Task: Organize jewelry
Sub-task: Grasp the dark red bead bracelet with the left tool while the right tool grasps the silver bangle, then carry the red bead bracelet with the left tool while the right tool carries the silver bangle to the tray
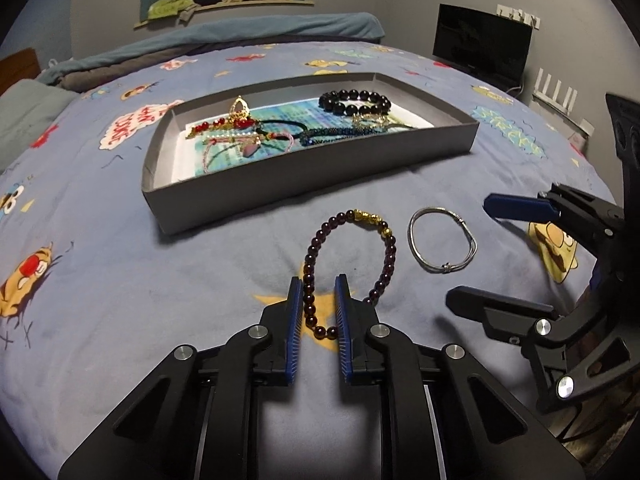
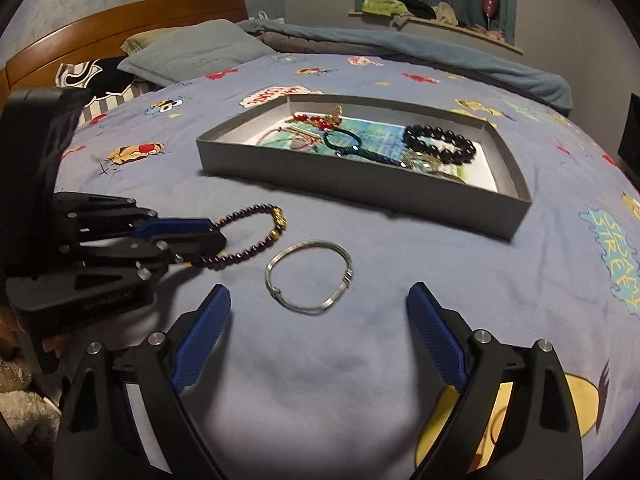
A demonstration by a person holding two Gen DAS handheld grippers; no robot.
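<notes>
Left gripper (image 1: 319,284) jaws straddle dark-red bead bracelet (image 1: 390,256) — right gripper (image 2: 319,300) gapes wide

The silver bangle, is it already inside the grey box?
No, the silver bangle lies on the bedsheet in front of the grey box, ahead of the open right gripper.

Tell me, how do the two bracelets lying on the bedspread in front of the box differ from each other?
The beaded bracelet is a string of dark red beads with a few gold ones; the silver bangle is plain thin metal. The beaded bracelet has one side between the nearly closed fingers of the left gripper; the silver bangle lies untouched, ahead of the wide-open right gripper. The beaded bracelet lies as a long loop, the bangle as a rounder ring. Both rest outside the grey box.
</notes>
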